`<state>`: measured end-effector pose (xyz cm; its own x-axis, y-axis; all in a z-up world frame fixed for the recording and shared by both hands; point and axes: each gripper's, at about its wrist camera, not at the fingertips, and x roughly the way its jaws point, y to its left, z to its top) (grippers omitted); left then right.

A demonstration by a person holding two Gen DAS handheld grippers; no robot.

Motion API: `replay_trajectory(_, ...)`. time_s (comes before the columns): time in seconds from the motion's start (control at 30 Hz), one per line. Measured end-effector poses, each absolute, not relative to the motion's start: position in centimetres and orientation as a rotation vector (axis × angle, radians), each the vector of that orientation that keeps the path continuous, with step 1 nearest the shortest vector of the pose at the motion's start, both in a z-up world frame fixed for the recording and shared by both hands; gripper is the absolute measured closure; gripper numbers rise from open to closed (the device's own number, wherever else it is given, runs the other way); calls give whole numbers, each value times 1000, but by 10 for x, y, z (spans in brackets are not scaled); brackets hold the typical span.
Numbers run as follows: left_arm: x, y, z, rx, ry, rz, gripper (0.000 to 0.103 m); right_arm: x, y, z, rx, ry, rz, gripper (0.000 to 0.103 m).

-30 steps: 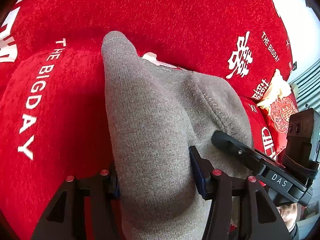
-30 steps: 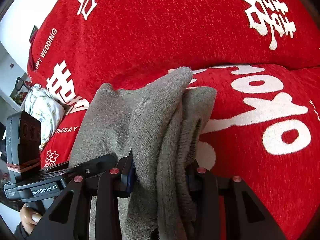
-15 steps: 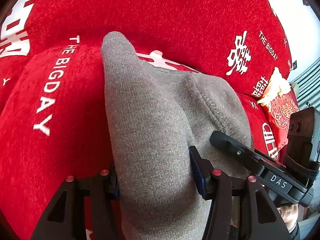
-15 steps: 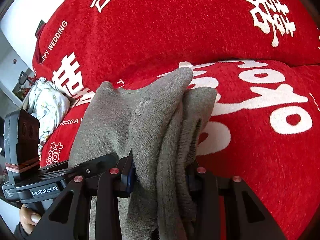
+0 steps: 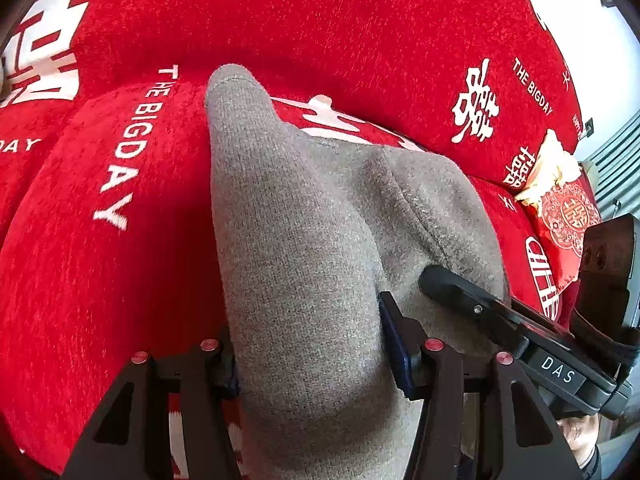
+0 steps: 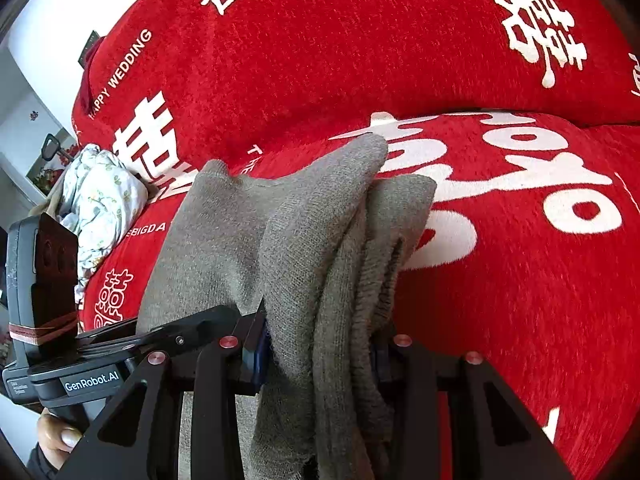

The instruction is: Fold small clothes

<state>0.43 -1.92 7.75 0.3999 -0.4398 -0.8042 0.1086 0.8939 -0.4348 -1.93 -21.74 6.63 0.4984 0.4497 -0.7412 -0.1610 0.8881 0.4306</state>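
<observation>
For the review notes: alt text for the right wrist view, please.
The right gripper clamps a bunched grey knit garment above a red sofa cover printed with white characters. The left gripper is at lower left, beside the garment.

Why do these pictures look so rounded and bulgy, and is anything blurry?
Left wrist view: fisheye bending, dark corners, the grey garment sharp, daylight glare top right. Right wrist view: same bulge over the red cover, garment folds sharp, washed-out wall at left.
</observation>
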Motion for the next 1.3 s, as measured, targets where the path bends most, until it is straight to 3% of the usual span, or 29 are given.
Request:
replay_trajectory(0.57,-35,-13,91,-300,1077,-344,47,-57,-206,71,334,946,387,63)
replay_trajectory(1.3,-36,4,58,-338,1096,-347,46,-61,-207,55,319,943,376,63)
